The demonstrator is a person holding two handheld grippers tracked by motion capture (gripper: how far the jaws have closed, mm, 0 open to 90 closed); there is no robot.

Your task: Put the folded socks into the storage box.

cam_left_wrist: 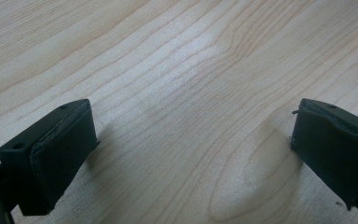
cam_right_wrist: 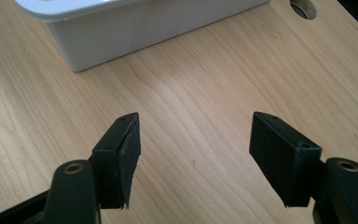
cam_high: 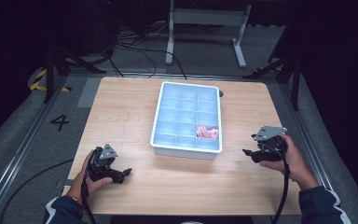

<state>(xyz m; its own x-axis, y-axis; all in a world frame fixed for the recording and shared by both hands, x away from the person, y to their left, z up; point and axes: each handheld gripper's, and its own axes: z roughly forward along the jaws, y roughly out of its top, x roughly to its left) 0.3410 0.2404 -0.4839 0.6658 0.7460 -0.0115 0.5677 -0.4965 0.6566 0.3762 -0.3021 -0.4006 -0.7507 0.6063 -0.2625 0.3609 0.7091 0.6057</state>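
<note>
A white tray (cam_high: 156,122) divided into several compartments stands in the middle of the wooden table (cam_high: 121,107). One compartment near its front right corner holds a pink item (cam_high: 207,132). My left gripper (cam_high: 127,173) rests low over the table at the front left, open, with only bare wood between its jaws (cam_left_wrist: 191,140). My right gripper (cam_high: 245,152) hovers just right of the tray's front corner, open and empty (cam_right_wrist: 193,140). In the right gripper view the tray's white wall (cam_right_wrist: 135,28) lies ahead of the jaws.
A round cable hole (cam_right_wrist: 305,8) is cut into the tabletop beyond the tray. Past the table's far edge are a grey floor, cables and a metal frame's legs (cam_high: 170,42). Bare wood lies on both sides of the tray.
</note>
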